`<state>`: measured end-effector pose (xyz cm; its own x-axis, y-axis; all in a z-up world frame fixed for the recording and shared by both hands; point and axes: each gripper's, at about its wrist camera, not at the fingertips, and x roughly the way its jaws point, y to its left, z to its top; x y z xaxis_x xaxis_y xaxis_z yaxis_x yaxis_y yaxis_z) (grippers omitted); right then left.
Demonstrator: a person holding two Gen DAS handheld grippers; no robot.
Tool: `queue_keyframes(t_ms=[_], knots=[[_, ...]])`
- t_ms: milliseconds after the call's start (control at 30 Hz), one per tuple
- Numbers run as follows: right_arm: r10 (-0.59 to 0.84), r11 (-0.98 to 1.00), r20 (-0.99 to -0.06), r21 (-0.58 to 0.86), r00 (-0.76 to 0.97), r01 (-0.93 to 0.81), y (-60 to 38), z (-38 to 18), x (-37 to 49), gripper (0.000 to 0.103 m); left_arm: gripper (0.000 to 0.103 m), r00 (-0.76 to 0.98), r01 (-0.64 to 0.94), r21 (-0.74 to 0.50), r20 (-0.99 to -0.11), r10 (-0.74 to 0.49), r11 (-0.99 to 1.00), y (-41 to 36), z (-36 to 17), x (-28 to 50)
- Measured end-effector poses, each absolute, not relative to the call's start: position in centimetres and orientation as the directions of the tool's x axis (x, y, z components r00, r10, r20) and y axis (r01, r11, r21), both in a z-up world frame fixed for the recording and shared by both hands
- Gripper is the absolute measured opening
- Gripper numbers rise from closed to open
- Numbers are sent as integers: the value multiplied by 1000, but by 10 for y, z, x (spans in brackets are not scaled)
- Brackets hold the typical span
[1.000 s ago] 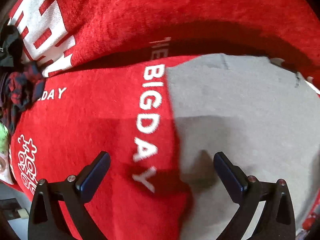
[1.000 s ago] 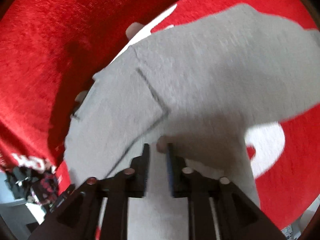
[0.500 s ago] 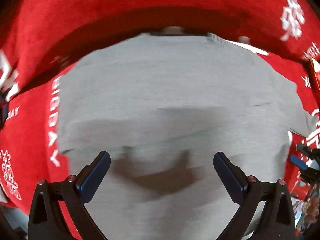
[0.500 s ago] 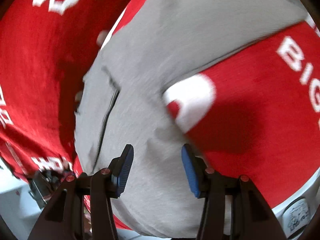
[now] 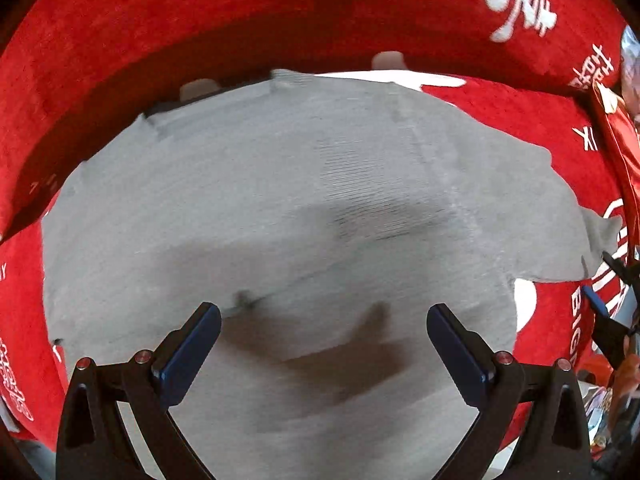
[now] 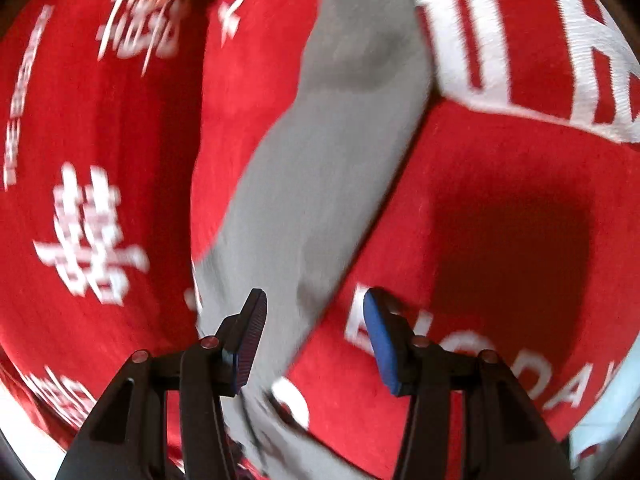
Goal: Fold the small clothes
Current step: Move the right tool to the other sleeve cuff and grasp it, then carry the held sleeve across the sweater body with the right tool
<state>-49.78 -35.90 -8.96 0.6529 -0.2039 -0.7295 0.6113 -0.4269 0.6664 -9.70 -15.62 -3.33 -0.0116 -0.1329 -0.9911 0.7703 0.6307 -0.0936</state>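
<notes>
The left gripper is hovering with its jaws spread wide and holding nothing, over a grey garment that is lying spread out on a red cloth printed with white lettering. The right gripper is also standing open and empty, its fingers straddling the garment's edge, where grey fabric is meeting the red cloth; this view is blurring.

Left gripper: black angular frame with triangular cut-outs, dark blue flat pads on each finger, small reddish screw heads along the arms. Right gripper: same black frame and red screws; pads blue, one apparently ribbed, though motion blur limits detail.
</notes>
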Motion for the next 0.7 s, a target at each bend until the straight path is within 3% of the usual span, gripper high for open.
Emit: queue_keyframes(t_ms=[333,400,433,467,700], knots=[[-357,-530,-622,749,697,398,-390,-114,-518,54,103,1,773,-85,-991,-136,628,-184,-36,-106],[-369,-535,-571,776,734,335,-392,-120,-523,40,103,8,771,-84,-990,-141,631,-185,-36,-105],[-369,-536,-528,793,765,289,-393,-124,-518,12,103,12,769,-82,-990,-143,634,-184,-36,-104],[-367,-531,-486,810,793,250,-394,-127,-515,5,103,15,767,-82,-989,-146,637,-184,-35,-103],[-294,-335,-221,935,930,116,-405,-89,-453,5,103,35,735,-83,-987,-160,673,-165,-27,-89]])
